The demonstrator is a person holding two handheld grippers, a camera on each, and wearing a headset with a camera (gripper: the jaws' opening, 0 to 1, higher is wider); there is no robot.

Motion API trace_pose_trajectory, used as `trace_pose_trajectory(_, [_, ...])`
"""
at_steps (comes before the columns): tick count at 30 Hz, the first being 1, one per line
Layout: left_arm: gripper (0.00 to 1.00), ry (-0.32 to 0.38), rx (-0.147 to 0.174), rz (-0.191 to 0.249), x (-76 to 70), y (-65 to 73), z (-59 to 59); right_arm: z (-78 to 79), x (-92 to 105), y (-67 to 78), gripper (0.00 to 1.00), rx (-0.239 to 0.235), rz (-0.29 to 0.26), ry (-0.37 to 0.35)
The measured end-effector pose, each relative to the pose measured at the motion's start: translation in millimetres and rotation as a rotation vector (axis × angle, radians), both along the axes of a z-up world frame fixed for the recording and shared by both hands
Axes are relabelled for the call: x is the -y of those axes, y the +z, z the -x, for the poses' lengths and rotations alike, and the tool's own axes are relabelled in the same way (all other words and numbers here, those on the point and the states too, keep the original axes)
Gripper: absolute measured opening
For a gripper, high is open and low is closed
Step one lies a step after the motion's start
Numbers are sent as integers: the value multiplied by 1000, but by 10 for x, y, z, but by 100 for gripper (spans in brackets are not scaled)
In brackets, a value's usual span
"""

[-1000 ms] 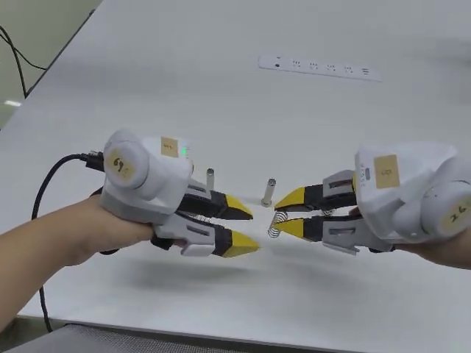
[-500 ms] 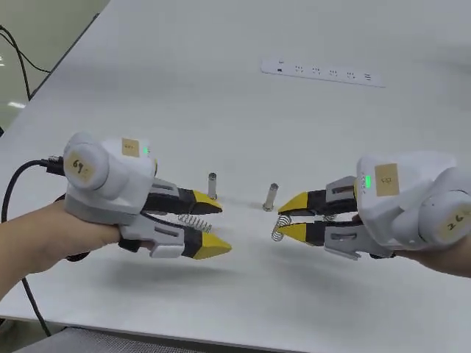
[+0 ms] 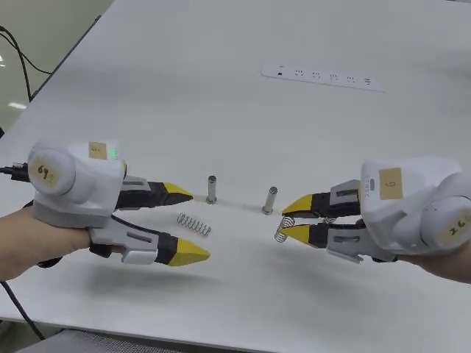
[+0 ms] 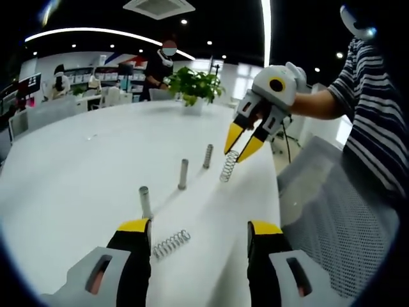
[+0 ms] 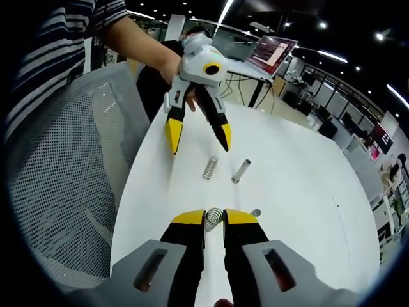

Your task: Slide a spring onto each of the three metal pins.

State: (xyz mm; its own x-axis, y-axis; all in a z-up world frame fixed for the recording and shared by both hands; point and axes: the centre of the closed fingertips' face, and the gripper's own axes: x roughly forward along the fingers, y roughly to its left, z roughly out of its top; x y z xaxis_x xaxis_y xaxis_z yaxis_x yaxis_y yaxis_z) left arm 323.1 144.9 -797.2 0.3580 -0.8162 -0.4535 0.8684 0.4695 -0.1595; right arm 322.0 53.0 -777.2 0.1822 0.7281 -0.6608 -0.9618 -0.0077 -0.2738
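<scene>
Two upright metal pins (image 3: 212, 189) (image 3: 270, 199) stand on the white table; the left gripper view shows three pins (image 4: 145, 201) (image 4: 183, 174) (image 4: 208, 156) in a row. One spring (image 3: 193, 224) (image 4: 171, 243) (image 5: 209, 167) lies flat on the table in front of the pins. My left gripper (image 3: 188, 224) (image 4: 199, 227) (image 5: 195, 134) is open, its jaws wide apart around that spring without touching it. My right gripper (image 3: 288, 220) (image 5: 215, 217) (image 4: 246, 137) is shut on a second spring (image 3: 282, 228) (image 5: 215, 216) (image 4: 227, 166), which hangs tilted just right of the nearer pin.
A white power strip (image 3: 321, 76) lies at the far side of the table. A black cable (image 3: 15, 51) runs along the left edge. A mesh chair (image 5: 57, 160) stands by the table's near edge, and a person in a striped shirt (image 4: 370, 121) holds the grippers.
My left gripper has pulled back to the left and opened wider, leaving the spring lying on the table. The right gripper has held its place with its spring.
</scene>
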Motion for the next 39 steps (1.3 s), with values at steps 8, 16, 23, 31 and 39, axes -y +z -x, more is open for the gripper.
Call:
trace_pose_trajectory(8, [71, 45, 12, -2, -102, -19, -44, -3, 30, 0, 7, -4, -1, -11])
trace_pose_trajectory(16, [89, 99, 28, 23, -163, 18, -124, -11, 57, -6, 7, -6, 2, -18])
trace_pose_trajectory(23, [98, 130, 33, 35, -221, 29, -164, -23, 64, 0, 7, -4, 3, -24])
trace_pose_trajectory(31, [98, 140, 33, 32, -245, 22, -163, -50, 123, -5, 7, -3, 5, -41])
trace_pose_trajectory(39, [98, 146, 28, 37, -250, 18, -171, -86, 216, 8, 7, 0, 7, -62])
